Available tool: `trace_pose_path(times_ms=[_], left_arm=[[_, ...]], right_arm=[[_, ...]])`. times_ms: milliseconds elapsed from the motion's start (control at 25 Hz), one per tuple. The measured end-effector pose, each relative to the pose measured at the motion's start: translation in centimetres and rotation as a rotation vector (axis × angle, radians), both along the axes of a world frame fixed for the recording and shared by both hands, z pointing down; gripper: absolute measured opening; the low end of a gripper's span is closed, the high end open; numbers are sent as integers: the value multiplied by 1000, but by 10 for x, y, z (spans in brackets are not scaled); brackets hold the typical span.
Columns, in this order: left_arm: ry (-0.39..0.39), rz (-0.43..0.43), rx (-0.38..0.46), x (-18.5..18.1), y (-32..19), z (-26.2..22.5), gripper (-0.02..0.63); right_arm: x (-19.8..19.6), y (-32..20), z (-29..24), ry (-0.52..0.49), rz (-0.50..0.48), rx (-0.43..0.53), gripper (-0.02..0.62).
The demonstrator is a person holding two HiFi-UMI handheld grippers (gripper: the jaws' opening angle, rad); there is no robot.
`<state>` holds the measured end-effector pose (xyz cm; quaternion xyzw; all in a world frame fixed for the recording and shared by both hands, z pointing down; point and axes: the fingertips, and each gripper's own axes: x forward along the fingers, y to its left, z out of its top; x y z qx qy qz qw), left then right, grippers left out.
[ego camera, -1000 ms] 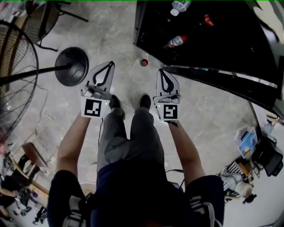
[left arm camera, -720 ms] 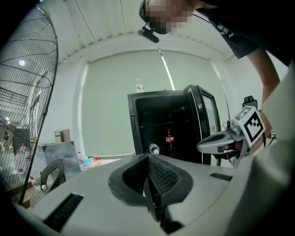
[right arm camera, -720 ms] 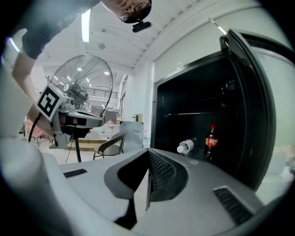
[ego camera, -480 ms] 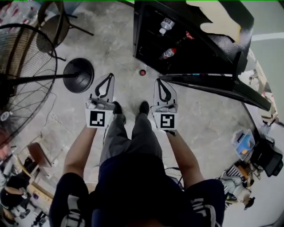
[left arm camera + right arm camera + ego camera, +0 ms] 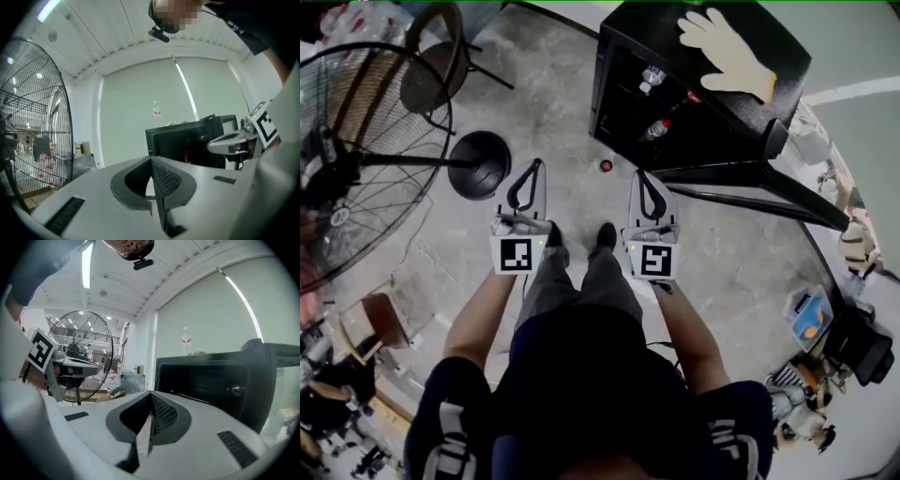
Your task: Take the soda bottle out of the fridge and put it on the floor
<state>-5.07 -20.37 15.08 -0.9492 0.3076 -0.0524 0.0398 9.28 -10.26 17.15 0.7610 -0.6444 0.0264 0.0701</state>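
The black fridge (image 5: 694,94) stands open at the top right of the head view, with two clear bottles (image 5: 653,75) (image 5: 657,128) on its shelves. A small dark object with a red top (image 5: 606,166), maybe the soda bottle seen from above, stands on the floor in front of the fridge. My left gripper (image 5: 529,172) and right gripper (image 5: 642,178) hang side by side above my feet, short of that object, both shut and empty. In the left gripper view the jaws (image 5: 152,161) meet and point at the fridge (image 5: 187,140). The right gripper view shows its jaws (image 5: 151,404) closed too.
A big standing fan (image 5: 356,159) with a round black base (image 5: 480,164) fills the left. A chair (image 5: 436,66) stands behind it. The fridge door (image 5: 750,183) swings out to the right. Bags and boxes (image 5: 811,314) lie at the right edge.
The view has pulled up and back, so the fridge and the red-topped object look smaller and farther. Both grippers stay shut and have drifted slightly lower in the picture.
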Motion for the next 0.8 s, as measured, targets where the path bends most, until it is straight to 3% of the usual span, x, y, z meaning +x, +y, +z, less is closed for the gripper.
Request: trace_pose_path(times_ms=[480,800], left_arm=[[36,-79,12,-33,17,-74,23],[78,-146,21,-68,24,-109,23]], right_arm=[[-20,13,-84,-26,5,57,20],[-25,39,-119,12,36,34,20]])
